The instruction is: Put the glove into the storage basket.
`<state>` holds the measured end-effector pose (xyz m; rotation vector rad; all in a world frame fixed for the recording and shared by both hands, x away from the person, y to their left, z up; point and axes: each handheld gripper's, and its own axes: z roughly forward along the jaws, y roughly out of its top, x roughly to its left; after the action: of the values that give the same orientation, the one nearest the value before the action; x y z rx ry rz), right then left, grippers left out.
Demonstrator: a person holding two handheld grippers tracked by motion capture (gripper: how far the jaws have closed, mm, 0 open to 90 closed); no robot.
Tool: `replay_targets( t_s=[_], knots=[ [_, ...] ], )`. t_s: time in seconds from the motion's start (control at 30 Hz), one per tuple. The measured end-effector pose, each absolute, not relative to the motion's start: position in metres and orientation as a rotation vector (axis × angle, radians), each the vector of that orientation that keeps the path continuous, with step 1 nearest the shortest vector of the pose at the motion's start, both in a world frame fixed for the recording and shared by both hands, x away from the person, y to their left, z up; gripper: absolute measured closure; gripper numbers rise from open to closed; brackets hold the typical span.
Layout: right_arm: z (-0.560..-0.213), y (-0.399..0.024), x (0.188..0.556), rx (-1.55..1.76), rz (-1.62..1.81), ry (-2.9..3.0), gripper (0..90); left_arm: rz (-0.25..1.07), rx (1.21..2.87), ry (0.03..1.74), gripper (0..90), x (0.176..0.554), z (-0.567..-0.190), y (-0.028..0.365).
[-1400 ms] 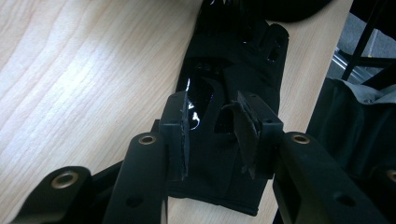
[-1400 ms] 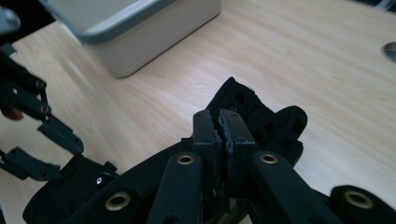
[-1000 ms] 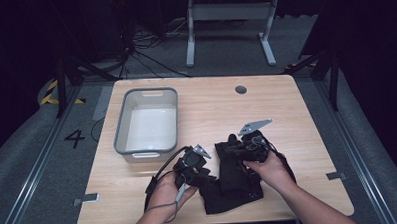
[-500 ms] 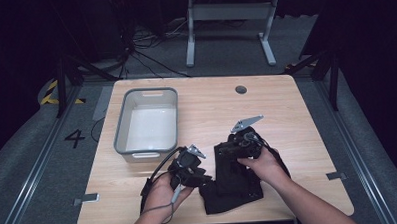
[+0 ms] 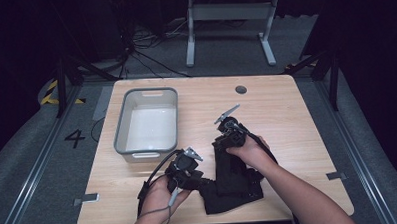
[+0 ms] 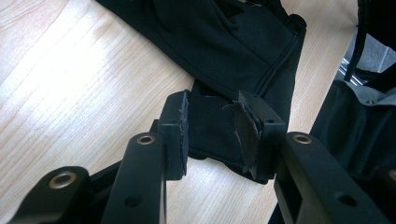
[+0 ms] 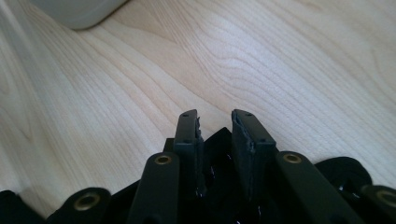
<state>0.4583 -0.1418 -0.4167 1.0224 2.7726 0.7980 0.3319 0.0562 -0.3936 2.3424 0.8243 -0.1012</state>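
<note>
A black garment [image 5: 234, 183] lies crumpled on the wooden table [image 5: 286, 104] near its front edge. My left gripper [image 5: 200, 181] rests at the garment's left edge. In the left gripper view a corner of the garment [image 6: 224, 46] lies between the jaws of the left gripper [image 6: 212, 121], which stand apart without pinching it. My right gripper [image 5: 220, 141] sits at the garment's far end, pointing toward the bin. Its jaws have just been opening. In the right gripper view the right gripper [image 7: 215, 126] stands open over a tip of black garment [image 7: 217, 154], with bare wood ahead.
A grey plastic bin [image 5: 121, 129] stands on the table's left half, just beyond the left hand; its corner [image 7: 74, 11] shows in the right gripper view. A small dark round hole [image 5: 241, 89] marks the table's far side. Metal stand legs lie on the floor behind.
The right hand has slid left along the garment's far end, toward the bin. The left hand has stayed in place.
</note>
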Motion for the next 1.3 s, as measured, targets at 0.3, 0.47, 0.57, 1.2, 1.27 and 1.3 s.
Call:
replay_targets(
  t_s=[0.3, 0.47, 0.57, 1.2, 1.27, 1.3],
  knots=[
    [-0.433, -0.13, 0.461, 0.98, 0.67, 2.796, 68.8, -0.11, 2.346, 0.825, 64.7, 0.332, -0.394, 0.054],
    [-0.435, -0.123, 0.457, 0.919, 0.609, 2.779, 70.0, -0.114, 2.348, 0.82, 64.5, 0.332, -0.395, 0.053],
    [-0.435, -0.118, 0.454, 0.902, 0.557, 2.75, 75.1, -0.111, 2.346, 0.817, 64.5, 0.331, -0.394, 0.053],
    [-0.401, -0.145, 0.449, 1.014, 0.749, 2.677, 88.0, -0.128, 2.389, 0.804, 61.8, 0.332, -0.405, 0.034],
    [-0.397, -0.149, 0.448, 1.021, 0.768, 2.669, 88.0, -0.168, 2.382, 0.794, 60.9, 0.333, -0.408, 0.027],
    [-0.395, -0.151, 0.447, 1.024, 0.774, 2.663, 88.0, -0.176, 2.391, 0.788, 60.7, 0.332, -0.41, 0.022]
  ],
)
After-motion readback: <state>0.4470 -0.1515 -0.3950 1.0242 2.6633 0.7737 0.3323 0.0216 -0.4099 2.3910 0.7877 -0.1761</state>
